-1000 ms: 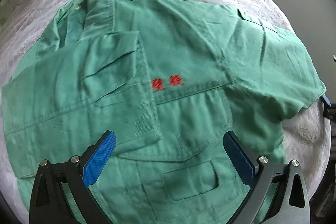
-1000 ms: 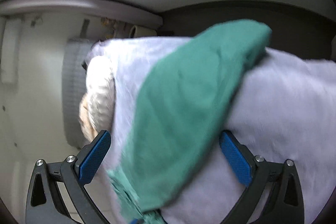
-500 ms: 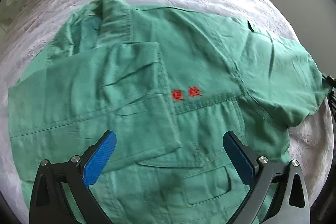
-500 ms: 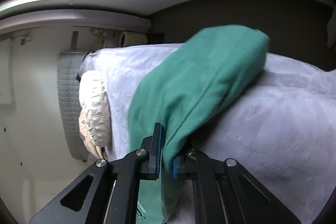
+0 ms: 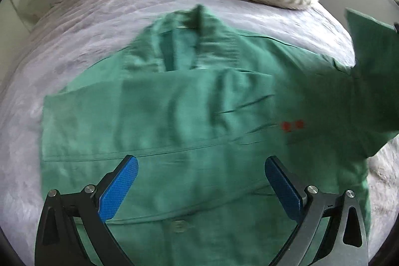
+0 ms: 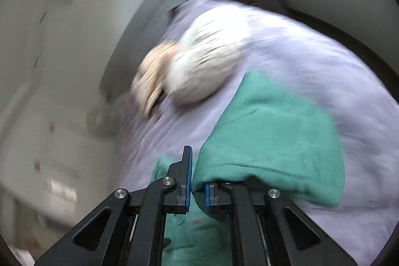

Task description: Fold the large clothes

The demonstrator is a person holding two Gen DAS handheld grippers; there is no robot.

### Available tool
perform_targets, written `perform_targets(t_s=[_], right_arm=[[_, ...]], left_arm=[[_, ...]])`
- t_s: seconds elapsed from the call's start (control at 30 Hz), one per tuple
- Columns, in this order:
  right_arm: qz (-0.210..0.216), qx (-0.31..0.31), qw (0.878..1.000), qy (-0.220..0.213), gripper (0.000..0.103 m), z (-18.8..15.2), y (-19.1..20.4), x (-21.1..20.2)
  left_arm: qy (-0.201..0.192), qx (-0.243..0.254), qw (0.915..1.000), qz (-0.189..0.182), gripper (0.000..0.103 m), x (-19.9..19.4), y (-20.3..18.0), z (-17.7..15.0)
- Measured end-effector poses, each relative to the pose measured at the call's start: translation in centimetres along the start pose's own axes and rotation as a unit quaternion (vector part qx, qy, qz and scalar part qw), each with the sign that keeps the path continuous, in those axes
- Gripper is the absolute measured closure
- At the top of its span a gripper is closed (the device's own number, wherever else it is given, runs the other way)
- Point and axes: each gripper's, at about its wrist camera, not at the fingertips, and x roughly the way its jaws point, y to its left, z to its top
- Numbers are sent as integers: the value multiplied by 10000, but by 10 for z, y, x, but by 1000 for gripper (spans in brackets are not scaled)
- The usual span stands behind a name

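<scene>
On the bed (image 5: 82,24), green shirt (image 5: 189,116) — sleeve pinched by right tool (image 6: 197,181), left tool (image 5: 202,188) spread.

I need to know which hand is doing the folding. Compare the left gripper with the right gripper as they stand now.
The left gripper is open with nothing between its blue pads; the right gripper is shut on the green shirt's sleeve. The left one hangs above the shirt's flat body, while the right one has the sleeve raised off the purple bedspread. Both have black frames and blue pads.
</scene>
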Motion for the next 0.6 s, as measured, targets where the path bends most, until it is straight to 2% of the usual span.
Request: perform_targets(t_s=[0.1,0.23,0.4,0.43,0.5,0.57,0.6], right_arm=[[-56,-911,9943,543,94,-30,58,51],[-206,-1481,9795,1351,94,-93,93,114],[-727,-1370,9628,2211,94,-157,81,179],[-846,-1251,9608,2326,91,-165,74,186],[-889,-871,9639,2356,88,-169,62,186],[-810,-462,9690,2289,65,-166,55,174],[-776,-307,9724,2177,36,-163,53,167]], left_arm=[[-8,-208,9997,125,1,-2,29,-5],[14,-442,9985,314,1,1,66,-16],[169,-743,9960,470,1,13,101,-27],[192,-768,9958,469,1,14,104,-29],[218,-797,9955,468,1,15,112,-34],[231,-789,9955,465,1,16,117,-37],[241,-793,9955,450,1,15,120,-38]])
